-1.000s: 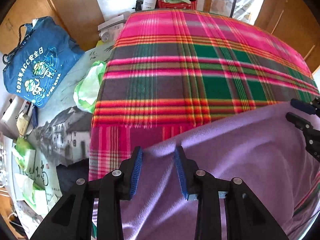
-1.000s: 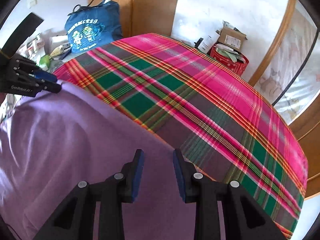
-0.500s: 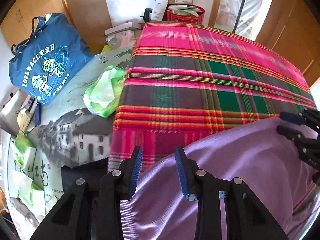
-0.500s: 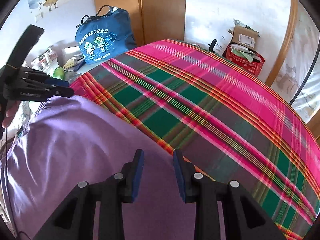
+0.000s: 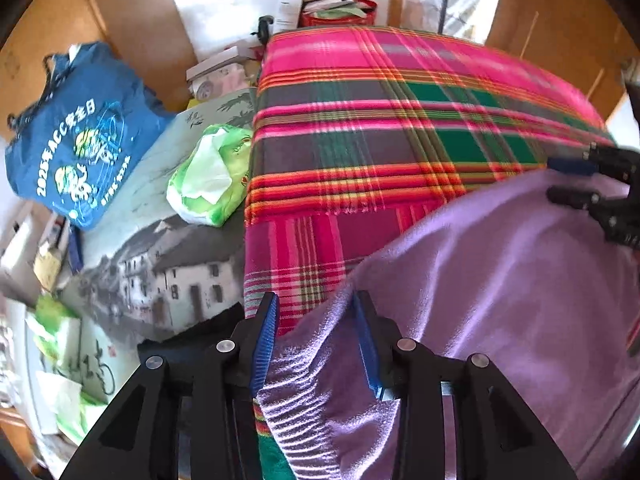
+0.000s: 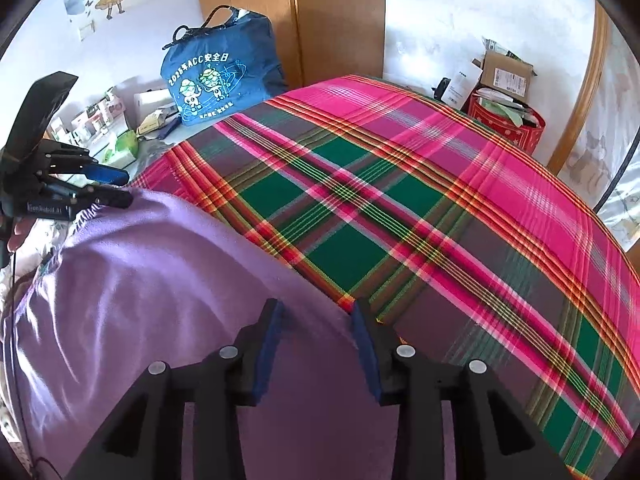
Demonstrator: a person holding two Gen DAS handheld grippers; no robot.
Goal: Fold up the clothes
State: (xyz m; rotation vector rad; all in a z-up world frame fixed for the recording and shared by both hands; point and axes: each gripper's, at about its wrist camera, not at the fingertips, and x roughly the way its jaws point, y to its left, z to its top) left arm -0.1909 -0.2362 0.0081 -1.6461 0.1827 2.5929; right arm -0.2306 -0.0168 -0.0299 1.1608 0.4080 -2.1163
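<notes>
A purple fleece garment (image 5: 500,300) lies over the near part of a bed with a pink, green and grey plaid cover (image 5: 380,120). My left gripper (image 5: 314,304) is shut on the garment's ribbed hem at the bed's near left corner, and the cloth sags below the fingers. In the right wrist view the garment (image 6: 160,300) fills the lower left, and my right gripper (image 6: 314,308) is shut on its far edge over the plaid cover (image 6: 440,200). Each gripper shows in the other's view: the right gripper (image 5: 560,182), and the left gripper (image 6: 120,188) with a hand (image 6: 16,232) behind it.
Left of the bed are a blue printed bag (image 5: 76,140), a green plastic bag (image 5: 208,176) and a sheet painted with houses (image 5: 172,264). A red bin (image 6: 508,120) with boxes stands past the bed's far end. Wooden cupboards line the walls.
Both grippers have drawn back toward the bed's near edge with the purple garment, so more plaid cover shows. The left gripper now hangs past the bed's corner.
</notes>
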